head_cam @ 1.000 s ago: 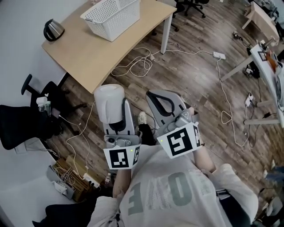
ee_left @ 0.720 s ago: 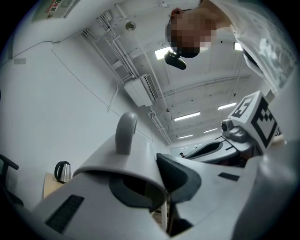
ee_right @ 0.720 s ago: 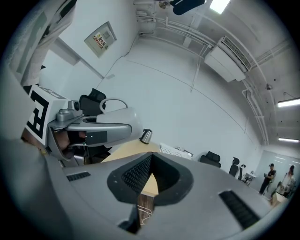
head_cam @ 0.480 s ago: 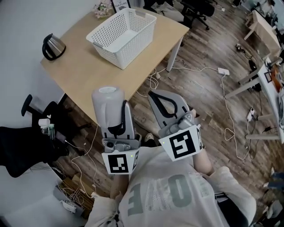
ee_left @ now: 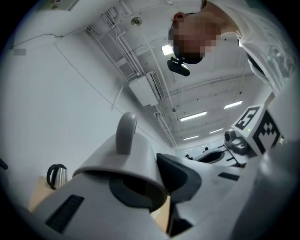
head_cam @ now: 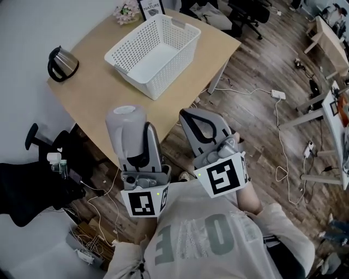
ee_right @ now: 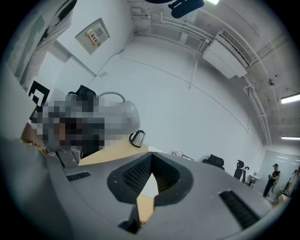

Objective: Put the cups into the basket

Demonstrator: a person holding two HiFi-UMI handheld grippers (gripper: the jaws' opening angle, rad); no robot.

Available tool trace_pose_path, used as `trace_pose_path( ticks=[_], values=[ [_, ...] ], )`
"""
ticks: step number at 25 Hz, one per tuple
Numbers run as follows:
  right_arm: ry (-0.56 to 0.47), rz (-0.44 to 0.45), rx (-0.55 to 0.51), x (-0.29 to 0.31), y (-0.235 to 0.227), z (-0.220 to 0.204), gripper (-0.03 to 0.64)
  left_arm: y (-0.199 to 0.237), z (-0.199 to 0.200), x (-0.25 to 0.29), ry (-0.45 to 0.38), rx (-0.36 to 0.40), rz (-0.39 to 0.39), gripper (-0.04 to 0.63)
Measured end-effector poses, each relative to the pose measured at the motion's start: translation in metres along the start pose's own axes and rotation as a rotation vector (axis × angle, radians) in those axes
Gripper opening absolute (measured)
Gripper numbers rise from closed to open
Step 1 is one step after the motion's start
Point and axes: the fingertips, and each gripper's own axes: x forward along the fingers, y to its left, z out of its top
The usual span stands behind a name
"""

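A pale cup (head_cam: pixel 125 129) with a handle (ee_left: pixel 126 132) is pinched by its rim in my left gripper (head_cam: pixel 143 137), which is shut on it just short of the wooden table's (head_cam: pixel 92 95) near edge. In the left gripper view the cup (ee_left: pixel 119 161) lies on its side between the jaws of the left gripper (ee_left: pixel 157 180). A white perforated basket (head_cam: pixel 163 82) stands on the table beyond, and it looks empty. My right gripper (head_cam: pixel 199 119) hangs beside the left one over the floor, shut with nothing in it; its tips meet in the right gripper view (ee_right: pixel 149 161).
A dark kettle (head_cam: pixel 60 62) stands at the table's left end. Flowers and a small frame (head_cam: pixel 136 8) sit at the back edge. A black office chair (head_cam: pixel 30 182) is at the left. Cables and a power strip (head_cam: pixel 278 94) lie on the wood floor; another desk (head_cam: pixel 335 103) is at the right.
Both grippers have moved forward towards the table, the cup still in the left one. The basket and table now lie closer and fuller in view.
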Motion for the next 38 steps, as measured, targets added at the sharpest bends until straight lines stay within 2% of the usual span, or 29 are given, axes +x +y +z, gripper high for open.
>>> trace_pose_path(
  ticks=[9,16,22,30,38],
  values=[
    [-0.087,0.090,0.006,0.083,-0.080,-0.007,-0.003,0.035,-0.018,0.097,0.024,0.058,0.138,0.049],
    [-0.125,0.160,0.037,0.136,-0.157,-0.020,-0.003,0.048,-0.033,0.188,0.066,0.100,0.218,0.049],
    [-0.152,0.221,0.081,0.177,-0.204,-0.036,-0.003,0.053,-0.054,0.247,0.098,0.118,0.261,0.049],
    [-0.192,0.294,0.145,0.219,-0.229,-0.051,-0.003,0.065,-0.075,0.287,0.144,0.118,0.322,0.049],
    [-0.186,0.318,0.159,0.235,-0.226,-0.046,-0.003,0.085,-0.078,0.296,0.202,0.143,0.306,0.049]
  ],
)
